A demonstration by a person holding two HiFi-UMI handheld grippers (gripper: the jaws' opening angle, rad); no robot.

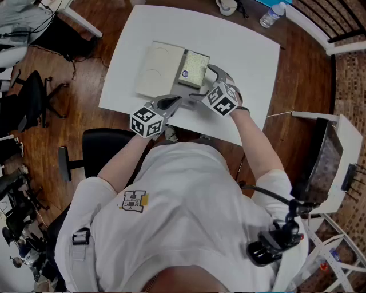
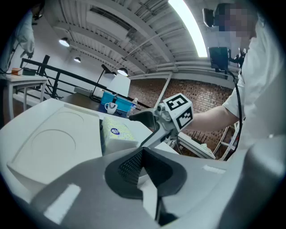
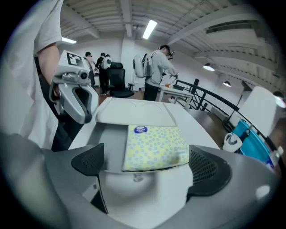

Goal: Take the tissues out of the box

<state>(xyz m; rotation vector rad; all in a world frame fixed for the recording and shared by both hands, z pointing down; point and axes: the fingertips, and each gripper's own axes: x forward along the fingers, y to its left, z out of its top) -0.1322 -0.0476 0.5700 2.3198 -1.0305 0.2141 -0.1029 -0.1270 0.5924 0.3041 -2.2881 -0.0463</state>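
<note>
A yellow-green dotted tissue pack [image 1: 194, 67] lies flat on the white table [image 1: 251, 63], against the right side of a cream box [image 1: 155, 70] that has a circle on its top. My right gripper [image 1: 205, 83] is at the pack's near right edge. In the right gripper view its jaws [image 3: 147, 165] stand wide open, the pack [image 3: 154, 145] lies just ahead between them, and no pad touches it. My left gripper [image 1: 174, 103] hovers near the table's front edge; its pads [image 2: 134, 163] meet with nothing between them.
A mug [image 1: 227, 6] and a water bottle [image 1: 271, 14] stand at the table's far edge. A black office chair [image 1: 97, 146] is at the front left, a white rack [image 1: 337, 149] to the right. Several people [image 3: 156, 67] stand in the background.
</note>
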